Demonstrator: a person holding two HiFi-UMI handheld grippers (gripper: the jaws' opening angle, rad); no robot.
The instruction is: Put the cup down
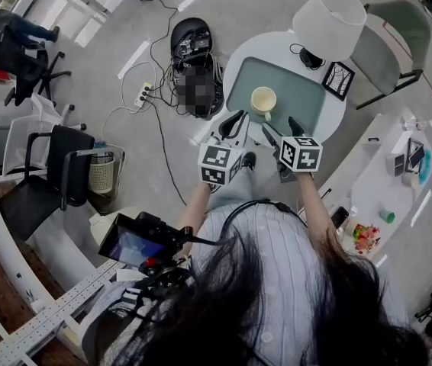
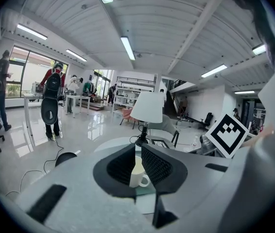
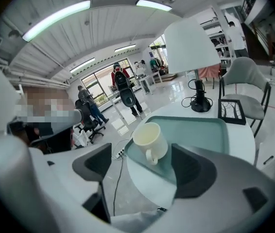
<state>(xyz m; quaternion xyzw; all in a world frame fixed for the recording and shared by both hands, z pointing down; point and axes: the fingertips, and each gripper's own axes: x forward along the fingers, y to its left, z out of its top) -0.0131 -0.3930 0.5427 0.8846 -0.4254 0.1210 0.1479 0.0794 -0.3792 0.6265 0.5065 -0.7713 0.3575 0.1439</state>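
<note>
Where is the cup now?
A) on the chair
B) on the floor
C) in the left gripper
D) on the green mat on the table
D: the cup stands upright on the green mat on the round white table.

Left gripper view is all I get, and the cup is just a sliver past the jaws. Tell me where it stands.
Observer: The cup stands upright on the green mat on the round table, apart from the left gripper.
Operator: Report the right gripper.
Observer: The right gripper has its jaws wide apart with nothing between them. The cup sits beyond their tips, handle toward it.
Operator: Check inside the cup.
Observer: It looks empty, as far as the right gripper view shows.
</note>
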